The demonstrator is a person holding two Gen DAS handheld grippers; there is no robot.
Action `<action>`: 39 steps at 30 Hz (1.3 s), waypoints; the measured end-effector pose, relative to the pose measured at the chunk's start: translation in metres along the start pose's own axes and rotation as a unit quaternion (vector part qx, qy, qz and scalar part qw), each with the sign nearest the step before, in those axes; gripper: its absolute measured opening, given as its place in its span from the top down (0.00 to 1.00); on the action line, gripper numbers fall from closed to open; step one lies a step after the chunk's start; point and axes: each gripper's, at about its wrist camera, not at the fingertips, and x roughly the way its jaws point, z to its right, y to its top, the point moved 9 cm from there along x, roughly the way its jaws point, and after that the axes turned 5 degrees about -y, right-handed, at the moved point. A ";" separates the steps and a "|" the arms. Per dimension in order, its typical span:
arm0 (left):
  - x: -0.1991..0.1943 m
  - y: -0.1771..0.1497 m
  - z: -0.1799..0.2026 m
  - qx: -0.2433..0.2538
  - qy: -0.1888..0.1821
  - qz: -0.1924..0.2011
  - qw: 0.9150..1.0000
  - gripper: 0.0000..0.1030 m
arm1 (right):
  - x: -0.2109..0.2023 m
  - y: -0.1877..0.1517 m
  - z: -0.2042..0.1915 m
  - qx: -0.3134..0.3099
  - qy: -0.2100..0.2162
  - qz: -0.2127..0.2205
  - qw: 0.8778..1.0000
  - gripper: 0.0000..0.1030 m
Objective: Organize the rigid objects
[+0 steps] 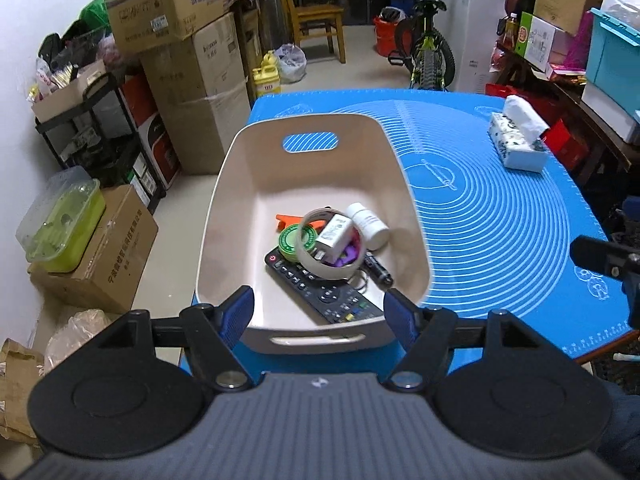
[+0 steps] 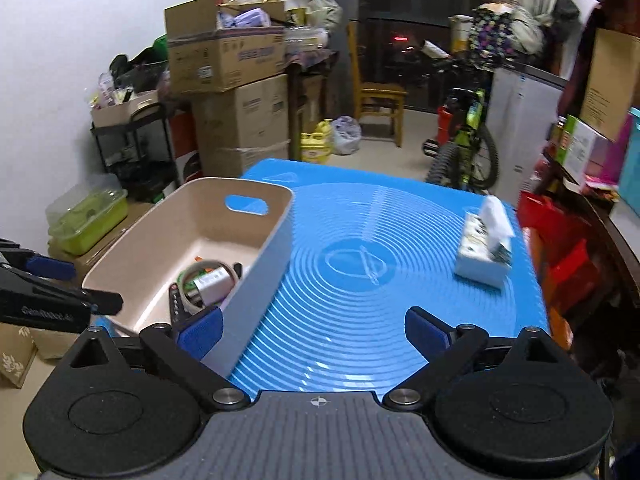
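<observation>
Both grippers, left gripper (image 1: 319, 312) and right gripper (image 2: 314, 334), are held released, empty. Beige bin (image 1: 308, 124) sits at counter's 9 o'clock; tape roll (image 1: 332, 242) inside judged light, stiff, best gripped across rim.

Tabletop under a blue ringed mat (image 1: 500, 220), beige handled bin (image 1: 240, 184) at its left edge, tissue box (image 1: 518, 140) far right, well apart.

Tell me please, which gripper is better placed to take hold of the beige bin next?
Probably the left. The left gripper is open and centred on the near wall of the beige bin, just above its handle slot. The right gripper, also open, faces bare blue mat, with the bin at its left finger.
</observation>
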 end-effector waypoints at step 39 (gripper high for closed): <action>-0.077 -0.067 0.038 -0.012 -0.013 0.052 0.999 0.30 | -0.111 -0.077 0.000 0.038 -0.022 0.036 0.998 0.06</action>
